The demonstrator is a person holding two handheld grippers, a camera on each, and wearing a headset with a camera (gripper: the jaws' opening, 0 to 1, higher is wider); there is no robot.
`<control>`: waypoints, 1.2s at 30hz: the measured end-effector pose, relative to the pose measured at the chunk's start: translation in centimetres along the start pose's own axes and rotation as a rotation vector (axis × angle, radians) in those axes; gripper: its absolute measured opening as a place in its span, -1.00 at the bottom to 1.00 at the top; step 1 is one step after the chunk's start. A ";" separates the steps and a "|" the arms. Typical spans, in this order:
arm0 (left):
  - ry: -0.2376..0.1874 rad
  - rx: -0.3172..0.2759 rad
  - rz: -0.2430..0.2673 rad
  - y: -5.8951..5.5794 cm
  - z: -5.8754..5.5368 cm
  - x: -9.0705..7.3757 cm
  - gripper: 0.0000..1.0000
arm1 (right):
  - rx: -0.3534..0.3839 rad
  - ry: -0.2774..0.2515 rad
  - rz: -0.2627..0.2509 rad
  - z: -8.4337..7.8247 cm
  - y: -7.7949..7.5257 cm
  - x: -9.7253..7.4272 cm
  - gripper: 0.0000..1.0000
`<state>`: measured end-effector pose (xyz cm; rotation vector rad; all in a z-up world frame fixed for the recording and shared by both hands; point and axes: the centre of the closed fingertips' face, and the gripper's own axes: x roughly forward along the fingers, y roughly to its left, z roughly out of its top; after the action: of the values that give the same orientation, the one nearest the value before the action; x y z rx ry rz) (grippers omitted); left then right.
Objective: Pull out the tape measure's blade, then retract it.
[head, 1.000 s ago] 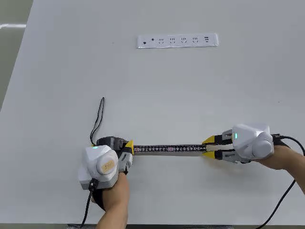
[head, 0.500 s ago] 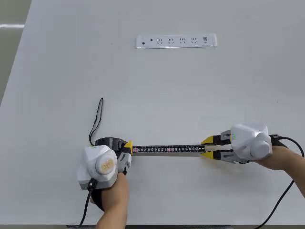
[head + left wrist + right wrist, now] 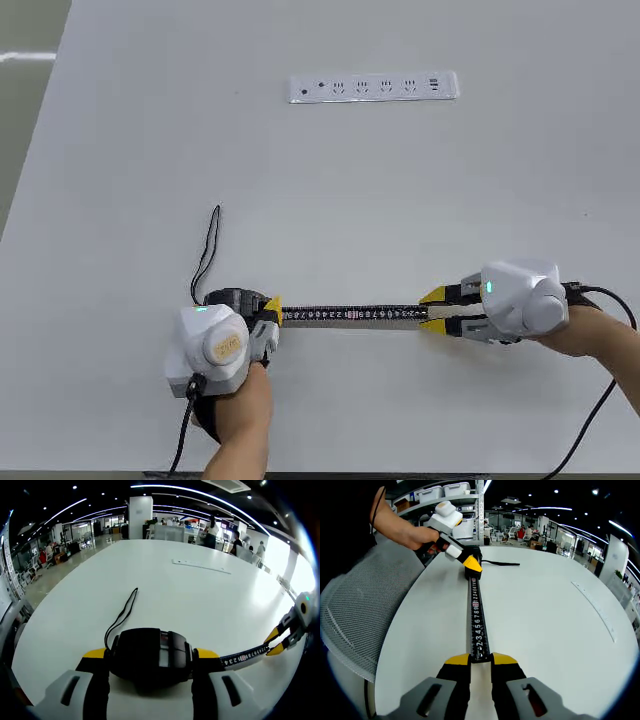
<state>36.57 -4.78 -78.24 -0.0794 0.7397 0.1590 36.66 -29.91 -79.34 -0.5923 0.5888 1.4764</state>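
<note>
Black case (image 3: pixel 232 298) half-hidden; blade tip (image 3: pixel 479 652) perhaps pinched.

Right gripper (image 3: pixel 432 310) moved slightly toward left gripper (image 3: pixel 268 312), gap between two grippers now little smaller than one second ago. Exposed blade (image 3: pixel 350 313) from case (image 3: pixel 232 298) to right jaws became bit shorter. Change small. Head view drifted little half second ago, then back: camera only.
</note>
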 end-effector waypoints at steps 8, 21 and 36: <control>0.009 -0.001 -0.002 0.0 0.0 0.1 0.29 | -0.001 -0.001 0.001 -0.1 -0.1 0.1 -0.73; 0.010 -0.004 0.002 0.0 -0.1 0.1 0.29 | -0.004 -0.006 -0.003 0.2 -0.3 0.2 -0.73; 0.014 0.004 0.011 -0.1 -0.2 0.1 0.29 | -0.009 -0.013 0.006 0.7 -0.3 0.6 -0.73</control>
<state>36.53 -4.88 -78.41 -0.0724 0.7547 0.1673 36.99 -29.00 -79.25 -0.5880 0.5744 1.4879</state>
